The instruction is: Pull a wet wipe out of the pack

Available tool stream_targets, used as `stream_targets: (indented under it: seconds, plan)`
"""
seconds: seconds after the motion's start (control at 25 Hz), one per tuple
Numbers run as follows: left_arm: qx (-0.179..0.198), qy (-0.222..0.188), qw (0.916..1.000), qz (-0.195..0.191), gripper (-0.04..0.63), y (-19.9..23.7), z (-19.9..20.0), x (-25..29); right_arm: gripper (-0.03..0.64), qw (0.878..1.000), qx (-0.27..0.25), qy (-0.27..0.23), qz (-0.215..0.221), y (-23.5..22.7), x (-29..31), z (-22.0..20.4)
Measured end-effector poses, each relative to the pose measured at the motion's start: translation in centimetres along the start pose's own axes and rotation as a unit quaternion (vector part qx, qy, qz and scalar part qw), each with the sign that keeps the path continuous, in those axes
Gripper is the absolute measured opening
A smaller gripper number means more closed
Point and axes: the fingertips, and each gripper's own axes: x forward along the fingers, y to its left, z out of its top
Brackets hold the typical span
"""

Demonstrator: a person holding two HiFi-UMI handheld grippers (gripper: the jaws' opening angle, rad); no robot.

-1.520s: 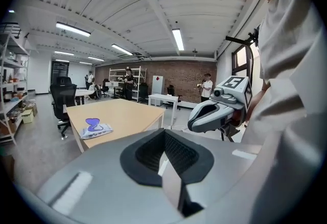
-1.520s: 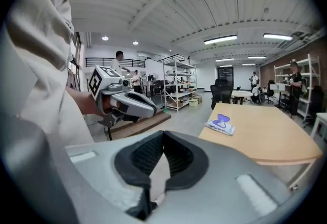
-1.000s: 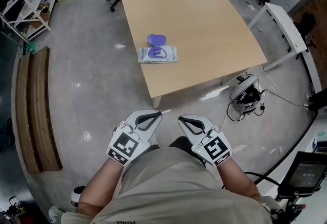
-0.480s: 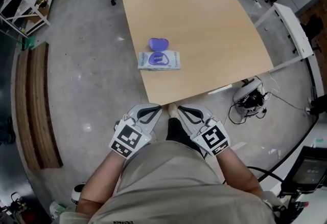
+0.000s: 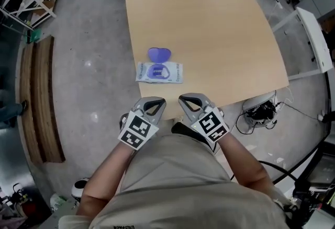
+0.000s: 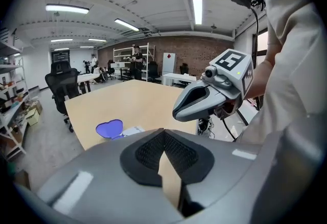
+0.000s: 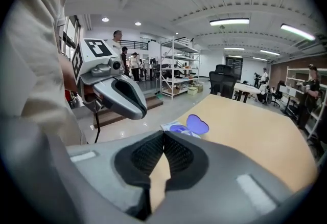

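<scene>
pack on table by near-left edge, lid flipped open | long axis left-right | straight ahead of left gripper, which is nearer; right gripper offset to pack's right end | both grippers' fingers closed, empty, clear of pack

One wipe pack, one table; two tools, left tool, right tool

Near edge: left gripper and right gripper, jaws together, side by side with a gap between them.
In the way: wipes pack just beyond, purple lid open behind it.
Free room: bare table right of the pack.
</scene>
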Motion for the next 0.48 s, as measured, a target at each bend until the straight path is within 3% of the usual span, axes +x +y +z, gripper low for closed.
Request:
stream_targets:
  seconds: [0.28, 0.48]
  plan:
    - [-0.013, 0.074, 0.9959, 0.050, 0.029, 2.2, -0.7, 8.7, 0.003, 0.998, -0.013, 0.033, 0.056, -6.1, 2.6, -5.2]
    - [-0.005, 0.119, 0.9896, 0.081, 0.044, 4.4, -2.0, 12.2, 0.003, 0.994, -0.023, 0.061, 0.083, -8.5, 5.5, -7.8]
